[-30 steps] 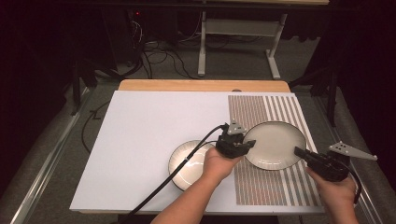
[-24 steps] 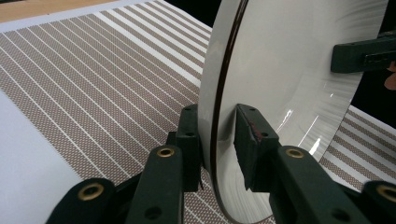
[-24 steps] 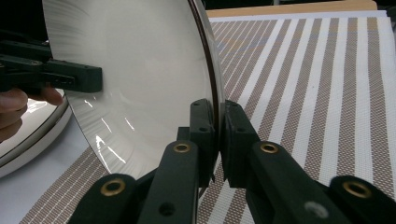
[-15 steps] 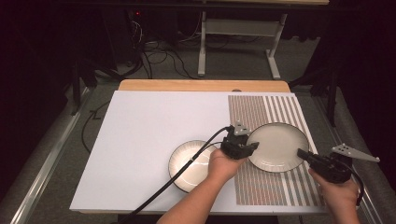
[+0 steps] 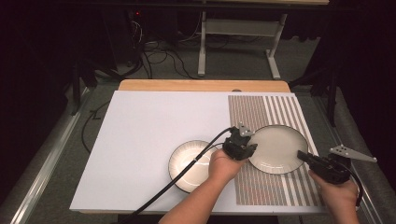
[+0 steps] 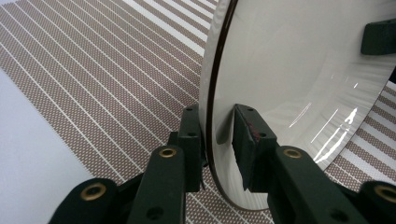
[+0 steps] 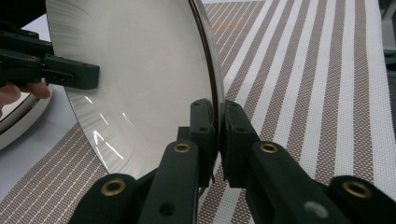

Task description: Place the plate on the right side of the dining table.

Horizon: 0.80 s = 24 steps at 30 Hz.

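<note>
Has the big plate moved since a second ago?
No. The big plate lies at the same spot on the striped mat, both grippers clamped on its rim.

You have a smaller ribbed white plate lying on the white board, just left of the brown-striped placemat. Beyond the wooden table edge, cables trail across the floor by a grey metal stand.

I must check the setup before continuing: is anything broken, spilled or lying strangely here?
Nothing stands out. The large plate sits over the striped placemat, gripped at opposite rims by the left gripper and the right gripper. The small plate lies flat beside it. No chips or spills are visible.
</note>
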Motion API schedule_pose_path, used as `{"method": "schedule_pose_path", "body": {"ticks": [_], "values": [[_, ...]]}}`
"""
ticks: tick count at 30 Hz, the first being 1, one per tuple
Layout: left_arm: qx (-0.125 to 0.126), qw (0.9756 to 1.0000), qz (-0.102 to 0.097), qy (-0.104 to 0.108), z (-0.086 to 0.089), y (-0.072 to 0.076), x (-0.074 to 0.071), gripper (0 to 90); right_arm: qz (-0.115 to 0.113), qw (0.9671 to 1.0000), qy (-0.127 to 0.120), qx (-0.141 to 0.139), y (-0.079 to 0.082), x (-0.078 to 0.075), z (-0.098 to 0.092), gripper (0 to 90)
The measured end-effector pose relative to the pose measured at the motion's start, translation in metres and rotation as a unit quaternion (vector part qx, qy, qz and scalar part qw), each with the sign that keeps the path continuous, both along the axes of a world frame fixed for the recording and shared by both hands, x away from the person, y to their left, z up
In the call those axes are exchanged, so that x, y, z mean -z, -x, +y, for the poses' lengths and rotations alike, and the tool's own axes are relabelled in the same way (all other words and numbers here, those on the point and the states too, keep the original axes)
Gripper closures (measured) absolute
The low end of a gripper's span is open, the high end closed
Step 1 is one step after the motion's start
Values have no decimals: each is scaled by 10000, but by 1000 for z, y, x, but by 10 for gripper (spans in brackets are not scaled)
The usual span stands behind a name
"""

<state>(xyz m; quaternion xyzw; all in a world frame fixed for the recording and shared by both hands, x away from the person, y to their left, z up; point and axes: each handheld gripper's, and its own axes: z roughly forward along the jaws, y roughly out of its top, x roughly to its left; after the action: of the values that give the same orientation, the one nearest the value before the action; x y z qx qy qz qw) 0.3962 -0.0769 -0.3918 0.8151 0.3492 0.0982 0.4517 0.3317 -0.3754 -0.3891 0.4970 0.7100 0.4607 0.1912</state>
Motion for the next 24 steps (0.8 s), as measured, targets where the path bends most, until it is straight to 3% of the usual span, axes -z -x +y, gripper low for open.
{"method": "schedule_pose_path", "body": {"ticks": [4,5,7,13,17,24], "values": [[-29,9999,-72,95,3,2,-6,654,2,10000,-13,-39,-1,0,-1,866],[-27,9998,-128,122,7,4,-10,574,27,10000,-41,-15,-1,1,-1,866],[-28,9997,-182,182,10,5,-12,544,28,10000,-54,-25,-2,1,-2,865],[27,9978,-466,467,41,15,-20,434,43,10000,-26,26,-2,2,-1,859],[-15,9970,-577,524,56,20,-21,360,35,10000,8,67,-3,2,-1,855],[-154,9953,-798,525,107,38,-21,261,37,9999,63,123,-4,2,0,850]]}}
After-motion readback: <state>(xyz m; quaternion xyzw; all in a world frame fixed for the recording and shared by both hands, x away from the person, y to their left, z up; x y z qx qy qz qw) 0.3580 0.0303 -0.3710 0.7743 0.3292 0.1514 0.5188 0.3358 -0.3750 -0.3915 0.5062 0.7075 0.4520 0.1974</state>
